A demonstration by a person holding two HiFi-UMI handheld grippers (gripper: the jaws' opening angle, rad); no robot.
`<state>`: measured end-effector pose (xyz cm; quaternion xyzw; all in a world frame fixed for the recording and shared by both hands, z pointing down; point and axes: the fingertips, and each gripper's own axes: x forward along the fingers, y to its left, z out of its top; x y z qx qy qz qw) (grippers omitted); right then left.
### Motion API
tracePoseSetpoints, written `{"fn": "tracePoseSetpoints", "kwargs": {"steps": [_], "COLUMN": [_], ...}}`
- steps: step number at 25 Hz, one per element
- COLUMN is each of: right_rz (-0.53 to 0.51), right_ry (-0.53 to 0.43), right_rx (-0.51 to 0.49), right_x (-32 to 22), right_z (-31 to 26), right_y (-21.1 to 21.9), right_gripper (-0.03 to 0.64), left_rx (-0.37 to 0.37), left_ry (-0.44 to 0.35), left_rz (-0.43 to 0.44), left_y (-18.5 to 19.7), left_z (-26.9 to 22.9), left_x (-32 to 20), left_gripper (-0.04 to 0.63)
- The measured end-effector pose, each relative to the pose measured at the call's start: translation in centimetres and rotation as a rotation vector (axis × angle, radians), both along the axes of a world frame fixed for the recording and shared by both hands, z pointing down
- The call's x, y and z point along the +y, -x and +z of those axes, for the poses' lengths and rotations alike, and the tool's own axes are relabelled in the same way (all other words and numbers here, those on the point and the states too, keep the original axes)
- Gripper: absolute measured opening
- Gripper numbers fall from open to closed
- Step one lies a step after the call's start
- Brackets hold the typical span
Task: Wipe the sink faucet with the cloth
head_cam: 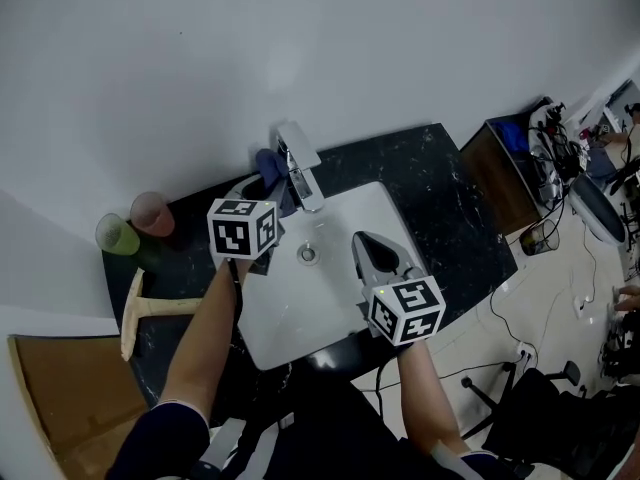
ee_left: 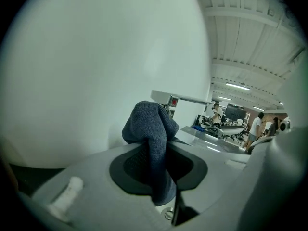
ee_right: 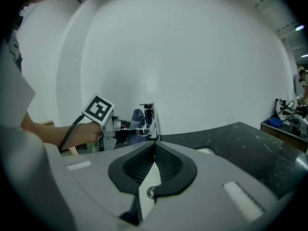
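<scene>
A chrome faucet [head_cam: 300, 171] stands at the back of the white sink [head_cam: 290, 318], with its flat lever on top. My left gripper [head_cam: 262, 186] is shut on a dark blue cloth [head_cam: 270, 165], which it holds just left of the faucet, by its base. In the left gripper view the cloth [ee_left: 153, 129] bunches above the jaws and hangs down between them, and the faucet [ee_left: 179, 100] shows right behind it. My right gripper [head_cam: 362, 242] hovers over the basin, shut and empty. In the right gripper view it [ee_right: 155, 146] points at the faucet [ee_right: 147, 121] and the cloth [ee_right: 138, 115].
The sink sits in a black speckled counter [head_cam: 430, 198] against a white wall. A green cup [head_cam: 117, 235] and a pink cup [head_cam: 152, 213] stand at the counter's left end, with a pale wooden tool [head_cam: 135, 308] in front. A cluttered desk [head_cam: 520, 168] stands at the right.
</scene>
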<state>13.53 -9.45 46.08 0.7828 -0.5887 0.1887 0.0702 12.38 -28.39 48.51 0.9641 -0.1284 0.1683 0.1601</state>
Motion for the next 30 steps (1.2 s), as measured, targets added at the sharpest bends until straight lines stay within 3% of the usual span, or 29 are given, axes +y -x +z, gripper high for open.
{"fn": "tracePoseSetpoints", "kwargs": {"steps": [14, 21, 23, 24, 30], "right_rz": [-0.125, -0.153, -0.162, -0.169, -0.177], "right_ry": [-0.093, -0.198, -0.227, -0.232, -0.125], "right_rx": [-0.037, -0.019, -0.006, 0.005, 0.1], "right_x": [0.1, -1.4, -2.1, -2.4, -3.9], "right_z": [-1.6, -5.1, -6.9, -7.5, -6.9], "right_y": [1.4, 1.9, 1.9, 2.1, 2.2], "right_gripper": [0.006, 0.008, 0.084, 0.092, 0.095], "left_rx": [0.025, 0.005, 0.005, 0.01, 0.133], "left_ry": [-0.05, -0.136, -0.134, -0.125, -0.14], "left_rz": [0.079, 0.242, 0.275, 0.28, 0.251], "left_y": [2.7, 3.2, 3.3, 3.4, 2.7], "left_z": [-4.0, -5.7, -5.8, -5.9, -8.6], "left_x": [7.5, 10.6, 10.6, 10.4, 7.5], "left_gripper": [0.072, 0.073, 0.072, 0.072, 0.074]}}
